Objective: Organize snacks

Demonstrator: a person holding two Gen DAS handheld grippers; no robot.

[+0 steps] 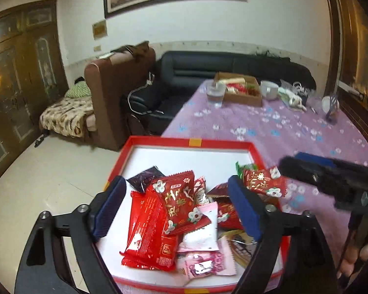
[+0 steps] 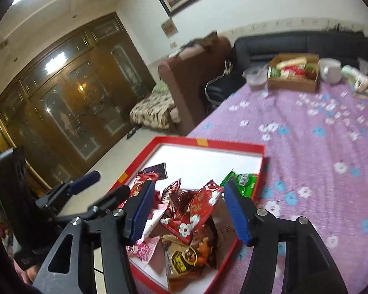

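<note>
A red box lid with a white floor (image 1: 191, 156) (image 2: 208, 161) lies on the near left of the table and holds a pile of snack packets. A big red flowered packet (image 1: 181, 201) tops the pile. My left gripper (image 1: 179, 205) is open just above it, empty. In the right wrist view a red flowered packet (image 2: 198, 208) hangs in the air between the wide-apart fingers of my right gripper (image 2: 186, 210), touching neither pad. The same packet (image 1: 262, 181) shows in the left wrist view by the right gripper's fingers (image 1: 306, 174). A green packet (image 2: 243, 181) lies at the lid's right wall.
The table has a purple flowered cloth (image 1: 282, 127). At its far end stand a glass (image 1: 216, 94), a cardboard box of snacks (image 1: 243, 88), a white bowl (image 1: 269, 89) and small clutter. A black sofa (image 1: 208, 68) and a brown armchair (image 1: 115, 90) stand behind.
</note>
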